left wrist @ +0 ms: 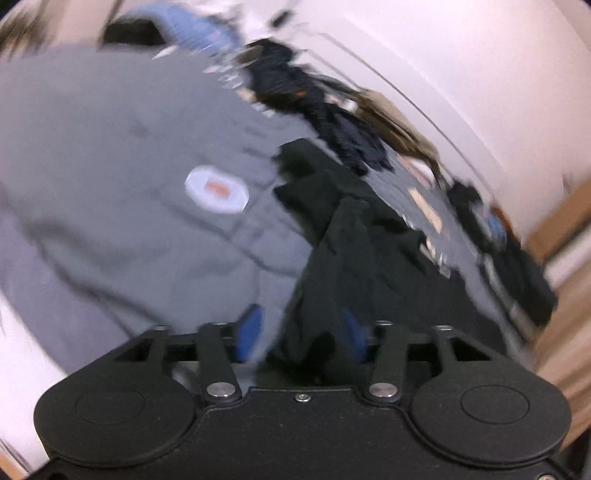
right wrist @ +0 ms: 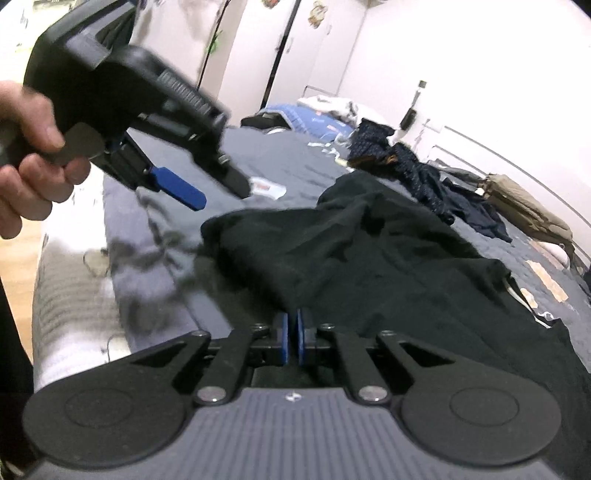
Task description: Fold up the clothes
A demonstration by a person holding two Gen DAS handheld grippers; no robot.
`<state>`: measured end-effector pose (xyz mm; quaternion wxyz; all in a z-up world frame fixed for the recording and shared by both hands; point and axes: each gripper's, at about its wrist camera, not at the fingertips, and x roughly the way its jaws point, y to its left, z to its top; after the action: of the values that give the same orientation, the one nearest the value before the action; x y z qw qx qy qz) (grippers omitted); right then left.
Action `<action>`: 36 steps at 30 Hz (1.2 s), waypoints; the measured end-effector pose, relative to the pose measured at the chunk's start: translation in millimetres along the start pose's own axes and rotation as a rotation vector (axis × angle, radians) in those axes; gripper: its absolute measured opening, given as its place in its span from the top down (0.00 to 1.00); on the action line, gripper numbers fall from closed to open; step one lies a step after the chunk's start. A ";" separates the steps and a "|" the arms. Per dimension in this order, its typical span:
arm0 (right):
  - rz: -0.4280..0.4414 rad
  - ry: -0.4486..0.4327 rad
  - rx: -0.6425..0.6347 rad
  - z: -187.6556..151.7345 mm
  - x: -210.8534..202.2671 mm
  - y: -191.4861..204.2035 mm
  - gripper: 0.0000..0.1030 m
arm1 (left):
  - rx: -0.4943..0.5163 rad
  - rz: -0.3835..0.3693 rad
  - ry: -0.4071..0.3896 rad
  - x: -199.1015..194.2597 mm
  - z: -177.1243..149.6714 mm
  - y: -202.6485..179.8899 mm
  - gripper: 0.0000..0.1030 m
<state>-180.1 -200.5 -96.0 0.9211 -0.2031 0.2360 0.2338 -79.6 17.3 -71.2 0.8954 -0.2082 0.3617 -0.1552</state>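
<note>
The whole left wrist view is smeared by motion, so the white oval patch with an orange mark (left wrist: 217,189) on the grey quilted bed cover (left wrist: 110,147) cannot be read, and the dark navy clothes heaped along the far edge (left wrist: 332,122) melt into one another. There the crumpled black cotton garment (left wrist: 354,258) drapes over the left claw (left wrist: 301,334), hiding most of its blue pads, so whether cloth is pinched between them cannot be told. In the right wrist view the black garment runs off the lower right edge, the person's bare left hand (right wrist: 27,155) is cut by the left border, and the small stickers on the white wardrobe doors (right wrist: 316,13) are too small to make out.
</note>
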 end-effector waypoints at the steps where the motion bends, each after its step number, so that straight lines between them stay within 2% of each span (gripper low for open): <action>1: -0.001 -0.005 0.011 1.2 -1.6 -2.3 0.96 | 0.072 0.012 0.017 0.0 1.1 -4.7 0.63; 8: 0.011 0.009 0.037 -0.1 -0.3 -4.3 0.96 | 0.419 0.013 0.099 12.1 -18.1 -40.1 0.63; 9: 0.013 0.015 0.028 -1.2 1.1 -2.9 0.96 | 0.439 0.023 0.105 14.4 -19.8 -41.4 0.69; 10: 0.013 0.020 0.016 -2.1 2.3 -1.1 0.96 | 0.460 0.033 0.111 16.6 -21.4 -42.8 0.84; 13: 0.014 0.030 -0.024 -5.0 3.2 4.2 0.96 | 0.518 0.057 0.134 20.9 -24.3 -45.7 0.94; 15: 0.025 0.042 -0.029 -5.9 4.1 5.5 0.96 | 0.552 0.075 0.149 15.3 -19.9 -43.5 0.97; 16: 0.029 0.051 -0.030 -6.2 4.8 6.0 0.96 | 0.563 0.106 0.152 13.3 -17.5 -40.9 1.00; 17: 0.032 0.060 -0.030 -6.5 5.7 6.3 0.96 | 0.574 0.159 0.148 12.3 -15.2 -36.8 1.00; 18: 0.034 0.069 -0.030 -6.8 6.6 6.6 0.96 | 0.569 0.181 0.137 10.7 -13.0 -33.7 1.00; 23: 0.048 0.117 -0.016 -7.5 12.8 7.1 0.92 | 0.453 0.105 0.077 -3.2 -2.5 -25.6 1.00; 24: 0.047 0.119 -0.012 -7.2 12.6 7.7 0.92 | 0.435 0.079 0.062 -5.3 -1.4 -27.1 0.98; 26: 0.048 0.125 0.005 -5.8 10.8 7.8 0.89 | 0.414 0.008 0.030 -7.6 -1.8 -36.3 0.83; 28: 0.069 0.130 0.063 -2.2 5.0 0.2 0.83 | 0.408 -0.027 0.009 -6.4 -1.7 -43.5 0.60; 29: 0.074 0.125 0.099 -0.7 0.5 -5.6 0.81 | 0.404 -0.025 0.001 -5.2 -1.5 -46.0 0.58; 31: 0.072 0.108 0.172 1.5 -10.2 -19.1 0.70 | 0.386 -0.040 -0.005 -1.4 -1.1 -48.1 0.58; 33: 0.055 0.087 0.243 2.0 -21.5 -34.6 0.66 | 0.350 -0.061 0.003 2.3 0.4 -48.4 0.55; 34: 0.041 0.079 0.279 1.9 -26.8 -43.4 0.65 | 0.331 -0.067 0.013 5.1 0.9 -48.9 0.49; 36: 0.001 0.067 0.352 0.7 -37.1 -62.7 0.63 | 0.326 -0.072 0.018 8.8 0.8 -52.7 0.48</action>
<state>-175.8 -263.3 -59.2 0.9339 -0.0464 0.3040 0.1826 -79.6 -31.9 -50.3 0.9079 -0.0717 0.3318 -0.2458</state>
